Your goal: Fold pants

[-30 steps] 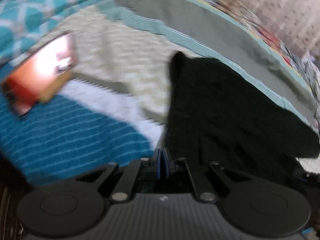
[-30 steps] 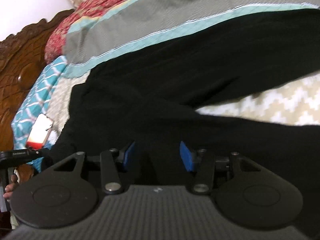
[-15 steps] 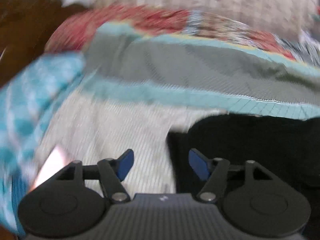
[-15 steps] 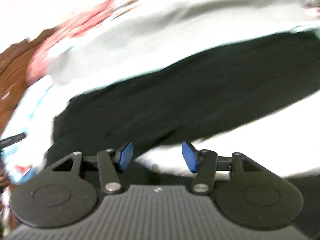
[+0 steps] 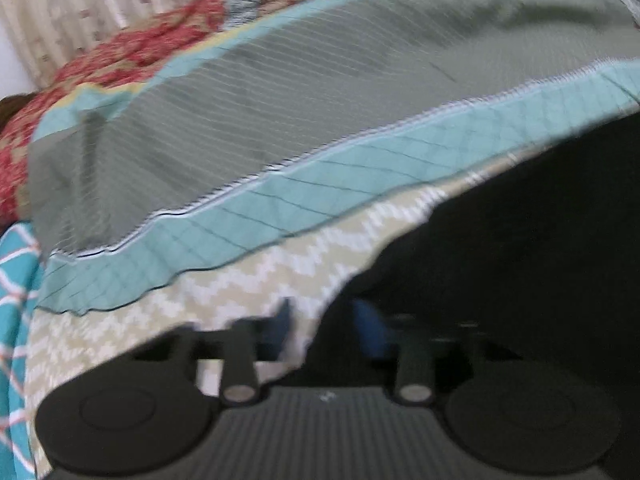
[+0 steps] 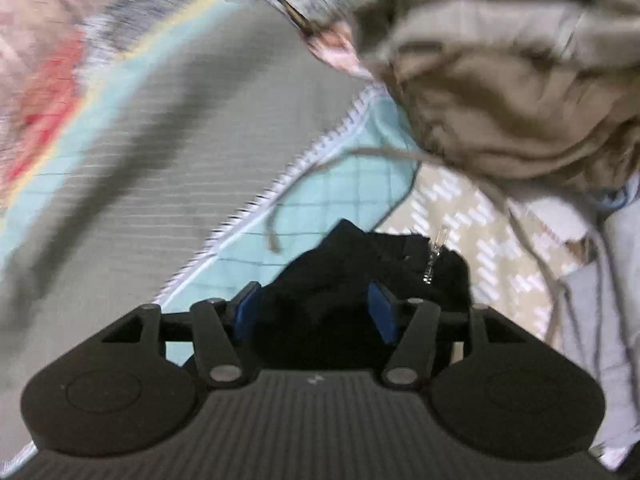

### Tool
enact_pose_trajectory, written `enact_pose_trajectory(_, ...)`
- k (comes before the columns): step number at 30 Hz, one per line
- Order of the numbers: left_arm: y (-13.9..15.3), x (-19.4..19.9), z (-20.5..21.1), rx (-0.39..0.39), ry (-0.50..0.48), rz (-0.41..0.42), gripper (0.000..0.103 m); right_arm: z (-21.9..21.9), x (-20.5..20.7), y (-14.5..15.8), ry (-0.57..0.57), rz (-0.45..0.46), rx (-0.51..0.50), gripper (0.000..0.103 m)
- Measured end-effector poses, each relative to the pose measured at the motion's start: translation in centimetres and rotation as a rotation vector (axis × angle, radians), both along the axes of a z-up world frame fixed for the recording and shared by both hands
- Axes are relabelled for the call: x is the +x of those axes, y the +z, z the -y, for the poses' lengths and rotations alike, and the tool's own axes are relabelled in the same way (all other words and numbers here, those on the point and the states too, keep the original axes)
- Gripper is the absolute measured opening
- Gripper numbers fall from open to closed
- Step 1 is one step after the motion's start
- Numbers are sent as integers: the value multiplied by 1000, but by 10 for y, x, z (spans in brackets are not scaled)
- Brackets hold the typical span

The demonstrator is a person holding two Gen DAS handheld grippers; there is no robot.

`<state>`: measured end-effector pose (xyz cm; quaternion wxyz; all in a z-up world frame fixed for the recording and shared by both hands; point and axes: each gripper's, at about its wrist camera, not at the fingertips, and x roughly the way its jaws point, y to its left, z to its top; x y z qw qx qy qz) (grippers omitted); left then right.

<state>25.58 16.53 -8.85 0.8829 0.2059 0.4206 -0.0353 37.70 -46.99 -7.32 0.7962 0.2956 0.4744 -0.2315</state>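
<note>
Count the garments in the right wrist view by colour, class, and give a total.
Black pants: 1
Tan garment: 1
Grey garment: 1
Total: 3

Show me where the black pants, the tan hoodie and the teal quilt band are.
black pants (image 6: 352, 276): right wrist view, bunched fabric between the fingers
tan hoodie (image 6: 500, 92): right wrist view, crumpled body
teal quilt band (image 5: 320, 184): left wrist view, middle of the strip

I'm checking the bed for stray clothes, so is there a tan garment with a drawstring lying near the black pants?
Yes, a crumpled tan garment lies just beyond the black pants, its drawstring trailing across the bedspread.
</note>
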Motion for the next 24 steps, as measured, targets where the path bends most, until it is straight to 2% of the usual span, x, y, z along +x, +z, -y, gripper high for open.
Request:
enact_pose_trajectory(3,-3,-8,14,75,-35,22,10,3,13,-23,-88,-5,14,62)
enact_pose_trajectory(5,-3,-13,17,92,-38,38,9,4,19,-32,-121,-3,19,66)
enact_pose_trajectory(6,-1,-15,17,102,-37,53,8,-1,22,-33,-114,1,-5,63)
enact_pose_trajectory(7,1,-18,18,108,-37,69,8,-6,25,-32,-91,-12,-51,41)
enact_pose_trajectory(8,5,-21,17,109,-37,86,8,-11,28,-28,-63,-38,-91,12)
enact_pose_trajectory(12,30,-40,16,79,-22,154,8,-1,-4,-13,-77,42,-39,10)
enact_pose_trajectory(15,57,-65,15,50,-25,210,8,10,-44,16,-78,139,4,9)
enact_pose_trajectory(17,74,-90,14,38,-27,251,8,17,-81,37,-69,211,32,5)
enact_pose_trajectory(20,95,-135,10,7,-23,305,8,25,-147,62,-70,309,56,5)
enact_pose_trajectory(24,109,-196,4,-22,-14,359,8,36,-243,79,-77,390,33,5)
